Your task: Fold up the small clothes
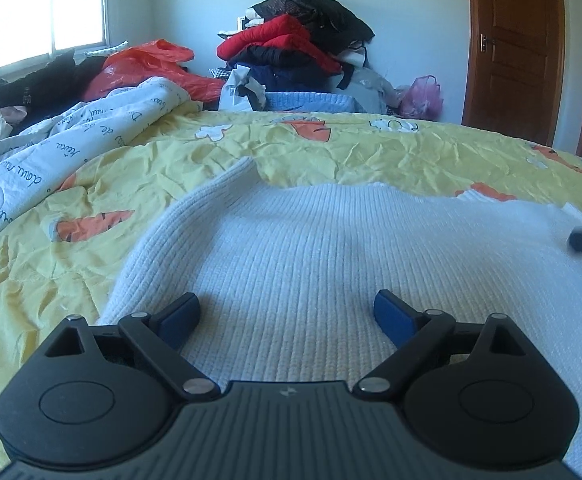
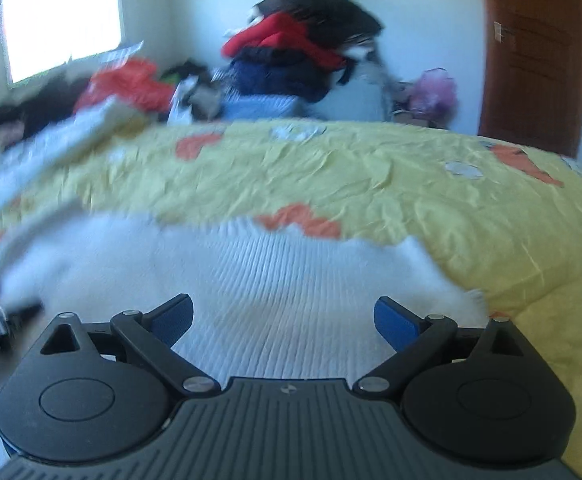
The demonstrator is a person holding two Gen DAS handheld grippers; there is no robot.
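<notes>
White knit garment (image 1: 311, 248) spread flat on yellow bedspread (image 1: 351, 152), unfolded; folding barely begun, all folds left. Left gripper (image 1: 287, 312) jaws apart, empty, over near hem. Right gripper (image 2: 285, 314) likewise apart, empty, garment at its 12 o'clock.

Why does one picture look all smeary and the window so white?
Right wrist view: motion blur smears the clothes pile and white knit sweater. Left wrist view: sharp, the sweater's ribs show clearly. Both views: the window glares white, and fisheye distortion curves the door.
</notes>
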